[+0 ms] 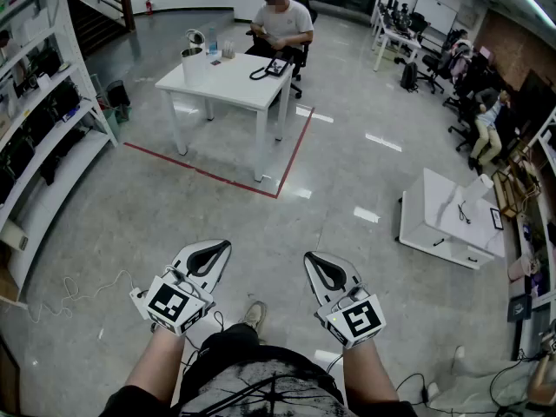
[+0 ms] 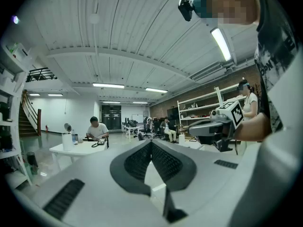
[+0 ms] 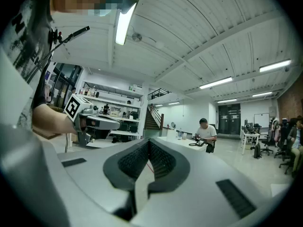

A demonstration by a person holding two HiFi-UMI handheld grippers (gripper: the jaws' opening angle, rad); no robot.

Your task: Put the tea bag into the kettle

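Note:
The kettle [image 1: 192, 62], pale with its lid tipped up, stands at the left end of a white table [image 1: 239, 81] far ahead of me across the floor. It also shows small in the left gripper view, kettle [image 2: 66, 140]. I cannot make out a tea bag at this distance. My left gripper [image 1: 223, 245] and right gripper [image 1: 309, 257] are held level side by side near my body, well short of the table. Both have their jaws together with nothing between them, as the left gripper [image 2: 151, 143] and right gripper [image 3: 149, 141] show in their own views.
A person [image 1: 283, 21] sits at the table's far side beside a black tablet and cable [image 1: 271, 68]. Red tape [image 1: 208, 174] marks the floor around the table. Shelving [image 1: 39, 120] lines the left wall. A low white table [image 1: 452, 220] stands at the right. Cables [image 1: 74, 295] lie on the floor at the left.

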